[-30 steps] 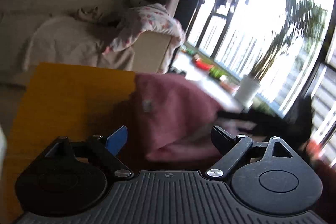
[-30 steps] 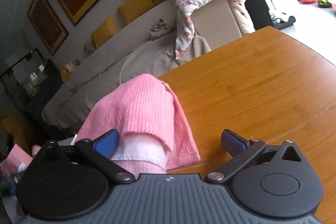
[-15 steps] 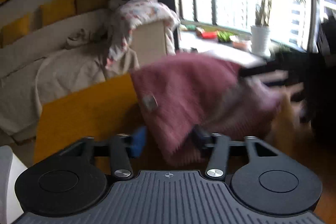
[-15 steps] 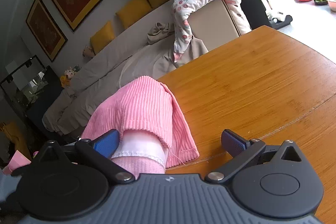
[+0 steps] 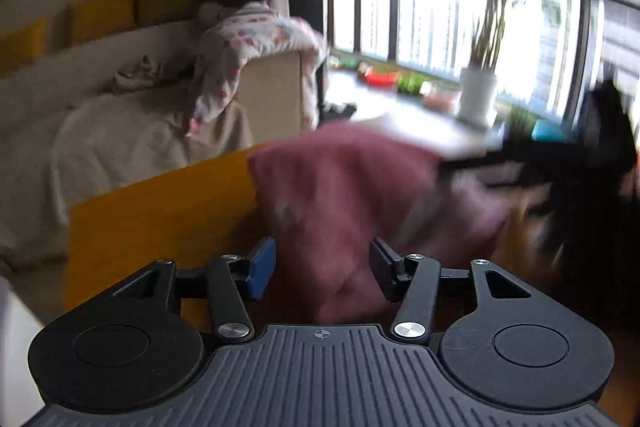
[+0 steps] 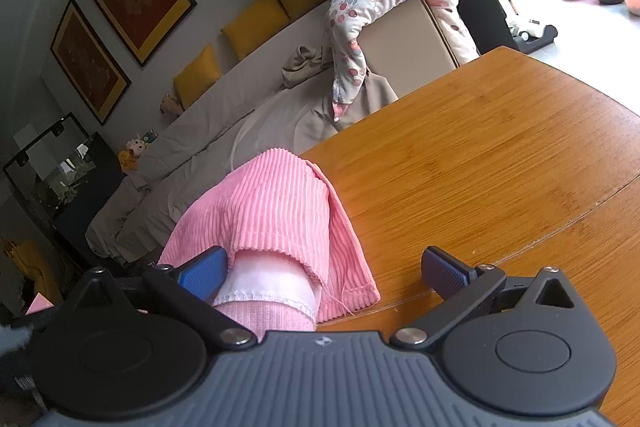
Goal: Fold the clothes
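One pink garment [image 6: 276, 211] on wooden table [image 6: 500, 167], right claw [image 6: 324, 275] spread wide, left claw [image 5: 322, 269] part-open around fabric.

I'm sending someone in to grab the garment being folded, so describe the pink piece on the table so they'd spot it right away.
Find the wooden table in front of the beige sofa. At its near left edge lies the pink ribbed garment, partly hanging off the edge, between the open jaws of the right gripper. It is the only solid pink, corduroy-like piece; the patterned cloth on the sofa arm is white with red prints.
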